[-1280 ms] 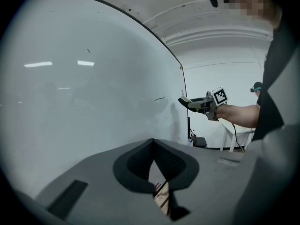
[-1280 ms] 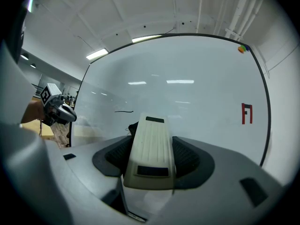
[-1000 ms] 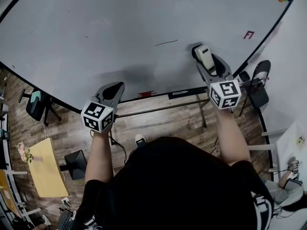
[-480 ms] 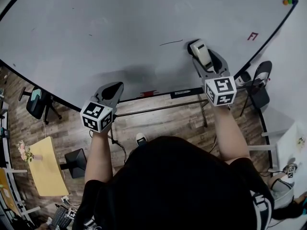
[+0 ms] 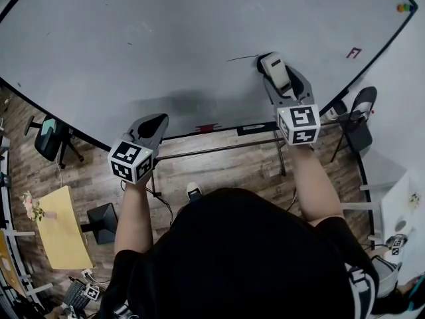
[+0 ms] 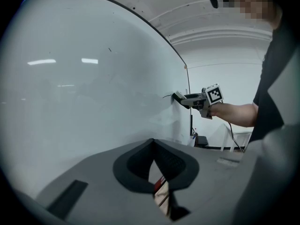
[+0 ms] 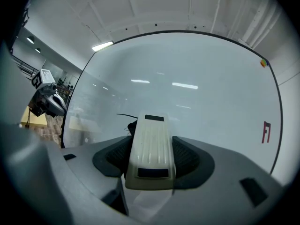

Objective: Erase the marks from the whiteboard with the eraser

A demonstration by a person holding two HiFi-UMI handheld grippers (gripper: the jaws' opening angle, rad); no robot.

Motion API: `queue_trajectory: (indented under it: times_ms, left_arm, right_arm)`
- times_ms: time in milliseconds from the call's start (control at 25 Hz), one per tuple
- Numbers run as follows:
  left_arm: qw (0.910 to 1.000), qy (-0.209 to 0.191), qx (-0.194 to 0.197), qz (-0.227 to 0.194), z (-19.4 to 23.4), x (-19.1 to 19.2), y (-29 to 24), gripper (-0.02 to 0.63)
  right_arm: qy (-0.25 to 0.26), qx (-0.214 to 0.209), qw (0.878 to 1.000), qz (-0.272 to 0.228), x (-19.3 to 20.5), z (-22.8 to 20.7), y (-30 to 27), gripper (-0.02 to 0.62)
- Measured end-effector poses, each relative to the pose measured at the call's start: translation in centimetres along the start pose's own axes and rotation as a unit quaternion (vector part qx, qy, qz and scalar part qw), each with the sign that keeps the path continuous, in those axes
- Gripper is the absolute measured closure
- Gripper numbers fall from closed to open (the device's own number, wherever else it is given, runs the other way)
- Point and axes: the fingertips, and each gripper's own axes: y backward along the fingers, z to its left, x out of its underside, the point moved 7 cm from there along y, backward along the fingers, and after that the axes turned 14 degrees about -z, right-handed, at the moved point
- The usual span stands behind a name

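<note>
The whiteboard point(image 5: 166, 38) fills the top of the head view. A thin black line point(image 5: 240, 58) runs across it, just left of the cream eraser point(image 5: 273, 69). My right gripper point(image 5: 279, 78) is shut on the eraser, whose felt face is pressed to the board at the line's right end. In the right gripper view the eraser point(image 7: 151, 146) sits between the jaws with the black line point(image 7: 125, 115) leading off to its left. A small red mark point(image 5: 353, 52) lies farther right on the board. My left gripper point(image 5: 155, 125) hangs shut and holding nothing near the board's lower edge.
Red and dark markers point(image 5: 207, 128) rest on the board's tray. Coloured magnets point(image 5: 403, 7) sit at the board's top right corner. Below are wooden floor, a black chair point(image 5: 357, 121) at right, another chair point(image 5: 48, 138) and a yellow table point(image 5: 61, 231) at left.
My right gripper has carried the eraser up and to the left along the board, reaching the right end of the black line. The left gripper has barely moved.
</note>
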Motion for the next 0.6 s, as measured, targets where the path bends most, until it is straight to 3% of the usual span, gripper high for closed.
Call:
queue_trajectory:
  times_ms: [600]
  left_arm:
    - [1.0000, 0.006, 0.002, 0.004, 0.1, 0.5, 0.2, 0.595]
  right_arm:
    - [0.031, -0.031, 0.999, 0.004, -0.6, 2.9, -1.1, 0.337]
